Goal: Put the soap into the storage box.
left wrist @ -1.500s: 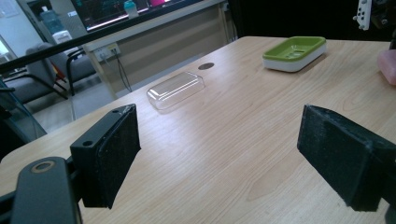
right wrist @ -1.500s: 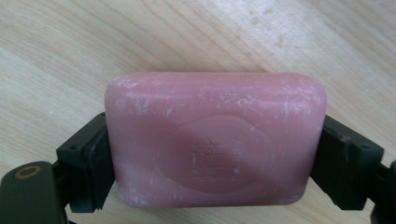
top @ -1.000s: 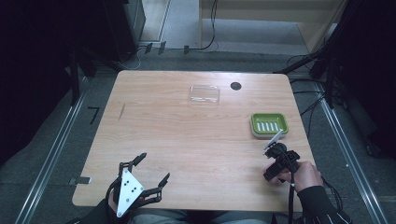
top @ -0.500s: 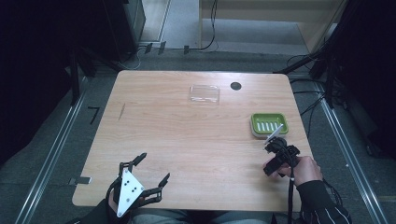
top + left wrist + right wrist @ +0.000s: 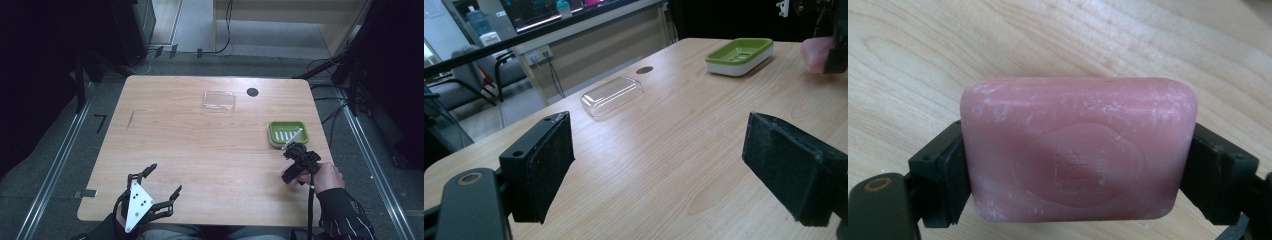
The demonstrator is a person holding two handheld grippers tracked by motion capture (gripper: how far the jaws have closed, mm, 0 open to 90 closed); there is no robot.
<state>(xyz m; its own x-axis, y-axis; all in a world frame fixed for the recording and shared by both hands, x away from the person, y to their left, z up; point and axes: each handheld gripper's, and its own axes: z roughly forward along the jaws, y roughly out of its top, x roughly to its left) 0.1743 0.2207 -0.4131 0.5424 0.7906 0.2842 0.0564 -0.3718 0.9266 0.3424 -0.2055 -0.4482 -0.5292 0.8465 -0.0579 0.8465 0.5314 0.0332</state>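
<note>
1. Soap bar, pink and scuffed white along its edges, sat clamped between the two black jaws of the right gripper, one pad pressed on each short end, with the wooden table beneath it.
2. Going left to right in the high view, the left gripper rested at the near left edge of the table, its jaws spread wide with nothing between them; the left gripper view showed bare wood between the two pads.
3. Ahead of that gripper and well apart from it lay a clear plastic lid, with a small dark round hole in the table just beyond it.
4. Further right, a green soap dish sat just ahead of the right gripper, near its tip.
5. The person's right hand gripped that tool near the table's right edge, a cable trailing back along the striped sleeve.
6. In the left gripper view the pink bar showed at the far right, beside the green dish.
</note>
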